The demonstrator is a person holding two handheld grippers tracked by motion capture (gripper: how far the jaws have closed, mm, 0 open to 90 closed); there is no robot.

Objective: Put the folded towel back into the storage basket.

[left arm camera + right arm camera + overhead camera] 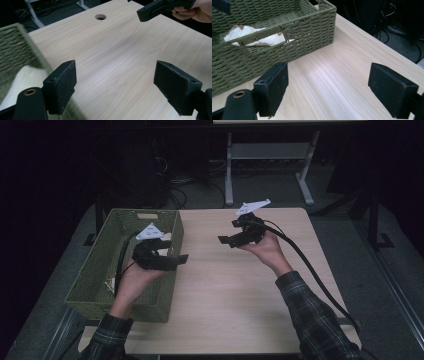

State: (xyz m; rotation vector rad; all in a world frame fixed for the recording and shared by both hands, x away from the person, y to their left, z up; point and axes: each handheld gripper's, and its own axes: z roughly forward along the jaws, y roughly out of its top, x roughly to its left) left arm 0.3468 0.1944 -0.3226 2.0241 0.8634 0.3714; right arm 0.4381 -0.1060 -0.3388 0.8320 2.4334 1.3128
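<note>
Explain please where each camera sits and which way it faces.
High view: above the person's side, looking down on the table; both forearms, left tongs, right tongs.
Left gripper view: rides the left tongs, faces bare tabletop; right tongs far off.
Right gripper view: rides the right tongs, faces the green basket holding a white cloth.
Shared: all show table and basket.

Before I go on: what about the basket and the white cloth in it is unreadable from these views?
- White cloth: right gripper view, partly behind the basket wall; its extent is hidden.
- High view: the left tool and hand cover most of the cloth.
- Left gripper view: basket and cloth blurred, cut off at the edge.
</note>
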